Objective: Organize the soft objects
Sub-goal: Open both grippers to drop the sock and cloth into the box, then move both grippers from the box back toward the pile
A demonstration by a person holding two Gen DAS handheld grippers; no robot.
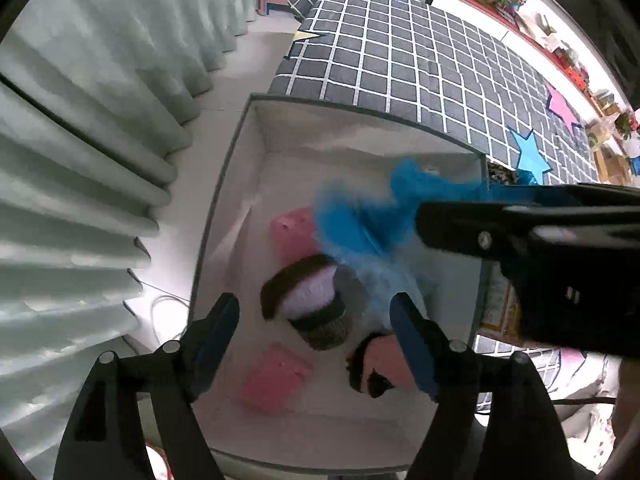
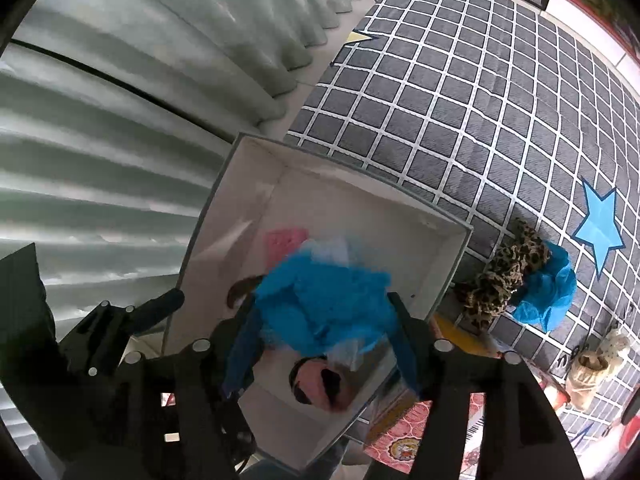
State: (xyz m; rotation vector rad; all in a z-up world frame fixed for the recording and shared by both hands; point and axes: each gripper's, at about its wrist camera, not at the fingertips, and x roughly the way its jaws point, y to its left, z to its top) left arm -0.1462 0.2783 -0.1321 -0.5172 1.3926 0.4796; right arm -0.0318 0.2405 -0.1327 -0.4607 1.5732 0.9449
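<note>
Left gripper point(image 1: 314, 344) fingers spread, empty, above white box point(image 1: 256, 120). Right gripper point(image 2: 320, 336) jaws apart around blue fluffy item point(image 2: 320, 304), blurred, over box. Advice: release low, centred.

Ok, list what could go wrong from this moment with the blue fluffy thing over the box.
1. The right gripper stands wide around the blue fluffy item, which is blurred; it may fall unevenly and drape over the box wall.
2. It could land on the pink pad and the purple knit piece, burying them.
3. The left gripper hangs open right below; the two may collide.
</note>
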